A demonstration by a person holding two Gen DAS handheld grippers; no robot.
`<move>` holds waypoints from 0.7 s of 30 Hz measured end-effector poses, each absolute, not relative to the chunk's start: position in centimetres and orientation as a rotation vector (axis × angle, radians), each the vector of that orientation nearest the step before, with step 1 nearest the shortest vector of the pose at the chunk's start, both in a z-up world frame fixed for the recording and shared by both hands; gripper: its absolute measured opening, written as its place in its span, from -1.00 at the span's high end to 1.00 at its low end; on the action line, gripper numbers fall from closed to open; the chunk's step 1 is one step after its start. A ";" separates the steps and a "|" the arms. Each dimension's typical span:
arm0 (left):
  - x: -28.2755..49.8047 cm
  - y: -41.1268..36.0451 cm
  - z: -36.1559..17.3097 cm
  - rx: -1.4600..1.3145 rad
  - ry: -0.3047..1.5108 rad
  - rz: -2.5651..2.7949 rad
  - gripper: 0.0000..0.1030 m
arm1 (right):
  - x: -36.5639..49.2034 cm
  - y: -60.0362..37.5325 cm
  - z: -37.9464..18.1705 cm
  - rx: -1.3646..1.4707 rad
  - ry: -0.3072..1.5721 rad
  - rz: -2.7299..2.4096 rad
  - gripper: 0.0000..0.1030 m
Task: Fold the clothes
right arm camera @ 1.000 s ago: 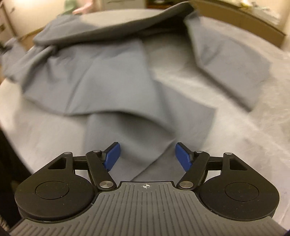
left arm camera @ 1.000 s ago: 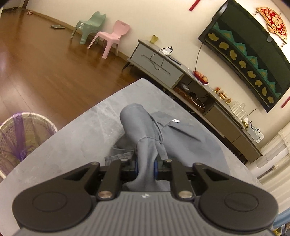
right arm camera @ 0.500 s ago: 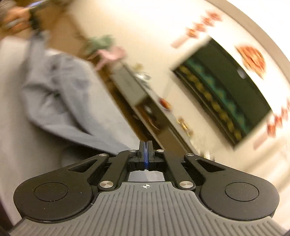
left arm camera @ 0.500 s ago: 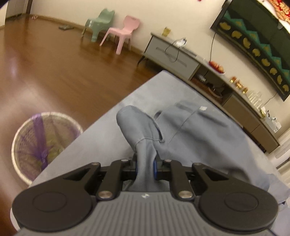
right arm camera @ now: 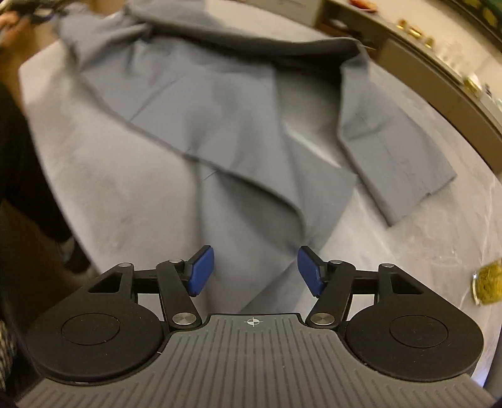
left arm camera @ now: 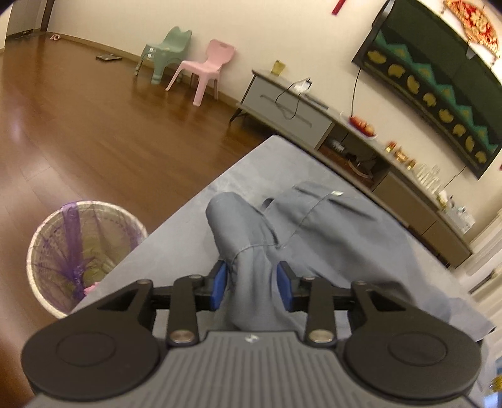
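Between parted left gripper (left arm camera: 252, 288) pads — grey garment (left arm camera: 313, 232), partly hidden.

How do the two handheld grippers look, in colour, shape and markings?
The left gripper and the right gripper look alike: black linkage arms with silver pivot screws, round black side discs, blue fingertip pads, and a grey ribbed body with a small crosshair mark.

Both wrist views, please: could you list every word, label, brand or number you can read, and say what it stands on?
No text is legible in either view.
White tag on the grey garment: too small to read.
Red-and-gold wall ornament: its character is blurred.
Stickers on the green chair: too small.
Crosshair mark on the right gripper: a symbol, not text.
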State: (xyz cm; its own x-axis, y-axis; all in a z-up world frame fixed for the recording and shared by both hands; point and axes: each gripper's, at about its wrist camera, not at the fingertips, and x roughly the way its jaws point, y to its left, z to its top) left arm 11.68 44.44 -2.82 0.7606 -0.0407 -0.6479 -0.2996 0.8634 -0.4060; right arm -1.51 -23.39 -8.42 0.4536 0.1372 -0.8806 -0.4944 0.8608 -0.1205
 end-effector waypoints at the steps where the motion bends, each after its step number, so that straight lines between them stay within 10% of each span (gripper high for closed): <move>1: 11.7 44.3 -2.7 -0.525 0.696 0.144 0.26 | -1.0 -23.6 -8.7 -0.367 1.046 0.397 -0.26; 5: 11.6 43.9 -2.2 -0.516 0.691 0.146 0.26 | 0.9 -23.6 -10.2 -0.347 1.115 0.405 -0.09; 9: 10.5 45.1 -1.3 -0.572 0.650 0.137 0.20 | 1.0 -22.5 -10.6 -0.398 1.078 0.408 1.00; 17: 10.4 46.1 -0.1 -0.594 0.611 0.165 0.17 | -6.0 -19.2 -2.5 -0.979 0.491 0.264 1.00; 21: 10.9 46.2 0.2 -0.592 0.604 0.174 0.10 | -8.7 -19.0 -3.4 -1.147 0.537 0.350 1.00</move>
